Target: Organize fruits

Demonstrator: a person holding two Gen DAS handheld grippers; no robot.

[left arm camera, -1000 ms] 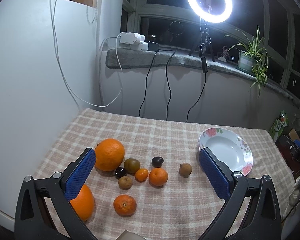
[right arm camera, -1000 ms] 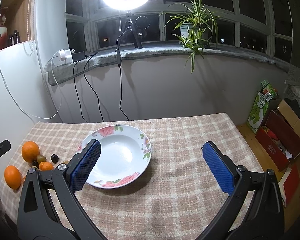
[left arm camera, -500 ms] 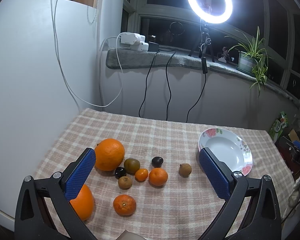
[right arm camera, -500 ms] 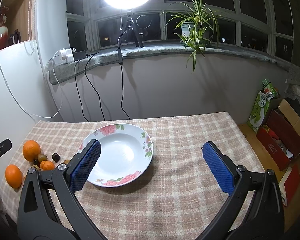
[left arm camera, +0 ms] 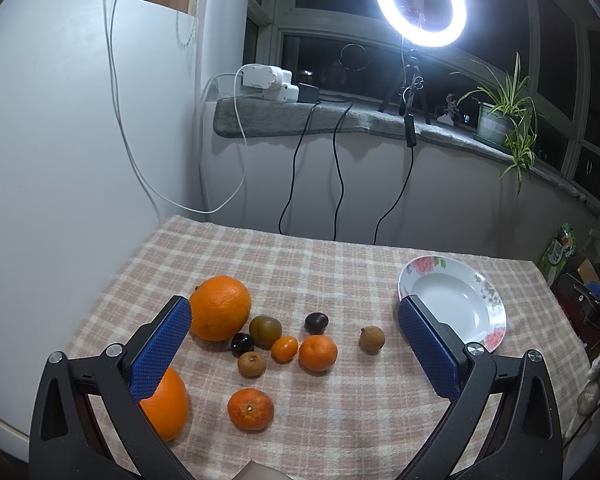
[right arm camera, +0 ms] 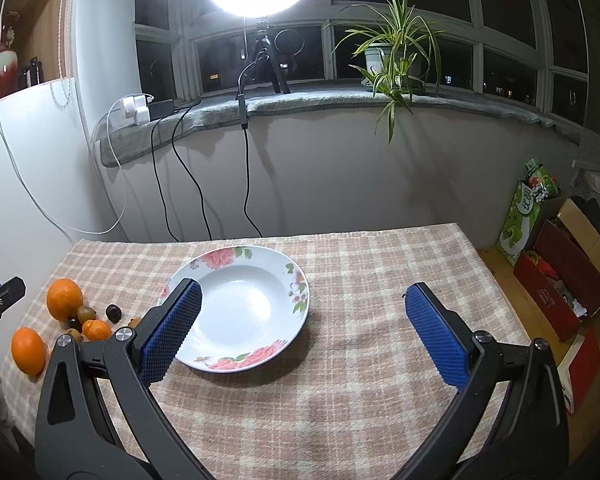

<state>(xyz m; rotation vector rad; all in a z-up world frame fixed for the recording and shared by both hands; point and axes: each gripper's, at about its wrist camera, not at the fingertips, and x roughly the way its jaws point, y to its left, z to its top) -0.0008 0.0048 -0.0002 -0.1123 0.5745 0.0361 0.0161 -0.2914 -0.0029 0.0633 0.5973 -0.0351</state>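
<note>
Little has changed in the last second: the fruit (left arm camera: 260, 340) and the plate (right arm camera: 296, 300) lie where they did, so sorting has not begun. The left gripper (left arm camera: 296, 348) hangs wide open and empty above the fruit, which sits near the table's left edge. The right gripper (right arm camera: 300, 332), equally wide and empty, has crept toward the empty plate; bare cloth (right arm camera: 380, 264) lies right of it.

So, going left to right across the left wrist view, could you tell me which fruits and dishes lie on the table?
Big orange → green fruit → small tangerine → dark fruit → brown fruit → plate.
</note>
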